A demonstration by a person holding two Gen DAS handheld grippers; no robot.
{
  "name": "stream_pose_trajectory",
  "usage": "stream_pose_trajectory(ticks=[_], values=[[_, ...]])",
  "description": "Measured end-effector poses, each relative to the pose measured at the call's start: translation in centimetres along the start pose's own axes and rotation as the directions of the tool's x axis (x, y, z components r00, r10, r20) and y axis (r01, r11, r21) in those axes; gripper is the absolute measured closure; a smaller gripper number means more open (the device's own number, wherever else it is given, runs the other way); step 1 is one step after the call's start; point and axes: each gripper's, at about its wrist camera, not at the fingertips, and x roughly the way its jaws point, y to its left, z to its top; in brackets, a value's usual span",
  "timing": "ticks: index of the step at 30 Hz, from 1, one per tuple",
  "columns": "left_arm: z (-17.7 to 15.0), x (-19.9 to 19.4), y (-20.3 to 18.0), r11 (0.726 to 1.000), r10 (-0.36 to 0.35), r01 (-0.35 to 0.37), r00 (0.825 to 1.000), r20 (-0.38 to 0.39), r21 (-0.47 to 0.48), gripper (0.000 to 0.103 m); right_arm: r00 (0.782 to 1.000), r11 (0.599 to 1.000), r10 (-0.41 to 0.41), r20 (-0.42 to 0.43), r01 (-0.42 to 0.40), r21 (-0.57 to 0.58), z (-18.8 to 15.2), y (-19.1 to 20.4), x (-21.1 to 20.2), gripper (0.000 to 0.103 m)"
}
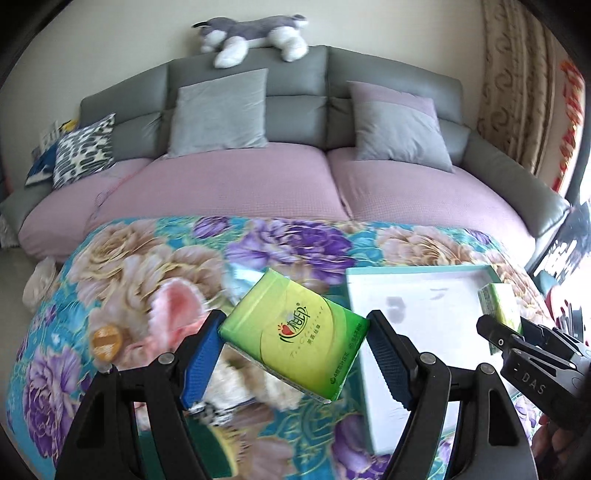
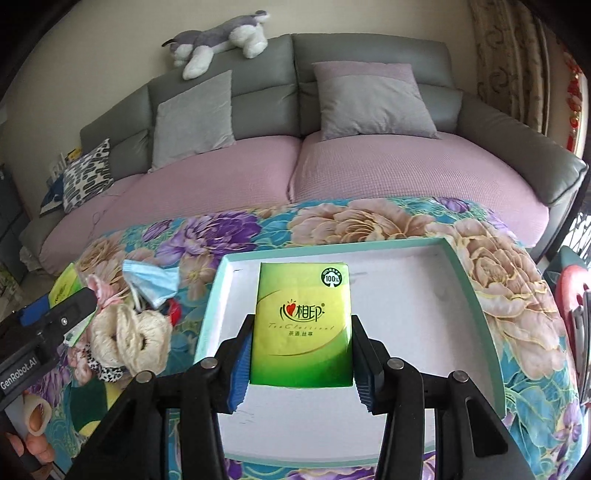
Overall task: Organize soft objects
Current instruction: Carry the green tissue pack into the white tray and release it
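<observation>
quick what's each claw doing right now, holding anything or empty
left claw: shut on a green tissue pack, held tilted.
right claw: shut on another green tissue pack, over the white tray.

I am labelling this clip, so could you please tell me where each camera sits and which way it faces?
Left wrist: on the left gripper, aimed down across the floral cloth toward the sofa; its blue pads grip a tilted green tissue pack; the right gripper shows at right.
Right wrist: on the right gripper, over the white tray, gripping a second green tissue pack; the left gripper shows at left.
Shared: sofa, plush dog, cloth, tray.
</observation>
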Motion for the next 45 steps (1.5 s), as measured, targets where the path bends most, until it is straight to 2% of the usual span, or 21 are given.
stream_pose_trajectory(ticks=[8, 16, 27, 33, 39, 43, 45], values=[[0.1, 3.0, -7.0, 0.994, -0.015, 0.018, 1.000, -0.025, 0.109, 0.025, 0.995, 0.989, -0.099, -0.030, 0.102, 0.107, -1.3, -7.4, 2.7, 0.054], [0.7, 5.2, -11.5, 0.985, -0.023, 0.025, 1.000, -0.014, 0.168, 0.025, 0.992, 0.975, -0.117, -0.042, 0.123, 0.184, -1.8, -11.0, 3.7, 0.054], [0.1, 8.6, -12.4, 0.988, -0.024, 0.032, 0.998, -0.056, 0.149, 0.025, 0.988, 0.976, -0.125, -0.086, 0.138, 0.170, -2.2, -11.5, 5.7, 0.054], [0.0, 9.2, -12.2, 0.990, -0.045, 0.051, 0.998, -0.047, 0.131, 0.025, 0.986, 0.977, -0.133, -0.101, 0.148, 0.155, -2.3, -11.1, 6.2, 0.054], [-0.2, 10.1, -12.4, 0.990, -0.063, 0.071, 0.996, -0.069, 0.124, 0.025, 0.983, 0.977, -0.145, -0.114, 0.161, 0.140, -2.3, -10.9, 6.6, 0.054], [-0.2, 10.0, -12.5, 0.988, -0.062, 0.072, 0.995, -0.076, 0.138, 0.024, 0.976, 0.972, -0.186, -0.113, 0.199, 0.120, -2.1, -10.7, 6.4, 0.053], [-0.1, 9.8, -12.3, 0.989, -0.057, 0.066, 0.996, -0.072, 0.133, 0.024, 0.976, 0.971, -0.192, -0.106, 0.205, 0.124, -2.0, -10.9, 6.1, 0.049]])
